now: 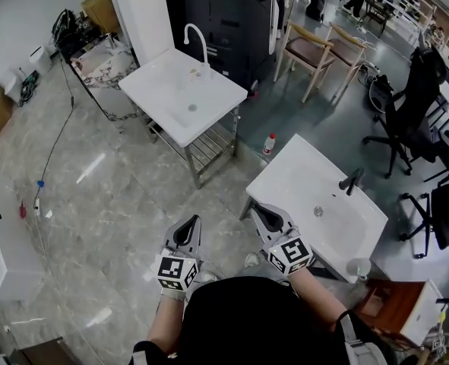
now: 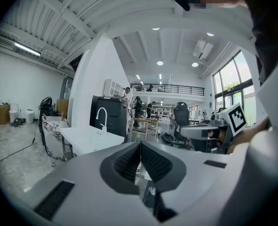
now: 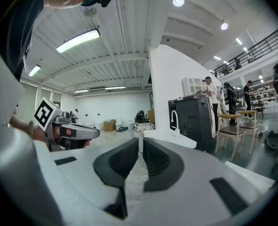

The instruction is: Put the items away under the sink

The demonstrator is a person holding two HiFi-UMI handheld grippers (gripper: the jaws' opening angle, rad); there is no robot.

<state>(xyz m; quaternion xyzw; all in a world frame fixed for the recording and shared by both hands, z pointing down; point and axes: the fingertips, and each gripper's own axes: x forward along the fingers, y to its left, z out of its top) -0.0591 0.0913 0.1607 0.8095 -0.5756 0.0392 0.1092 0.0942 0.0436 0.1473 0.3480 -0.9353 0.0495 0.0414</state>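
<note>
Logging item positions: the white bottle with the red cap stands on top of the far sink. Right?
No. The head view shows the white bottle standing on the floor, between the far sink and the near sink, not on top of either.

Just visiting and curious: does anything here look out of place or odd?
A small white bottle with a red cap stands alone on the floor between the far sink and the near sink. Nothing looks spilled or broken.
</note>
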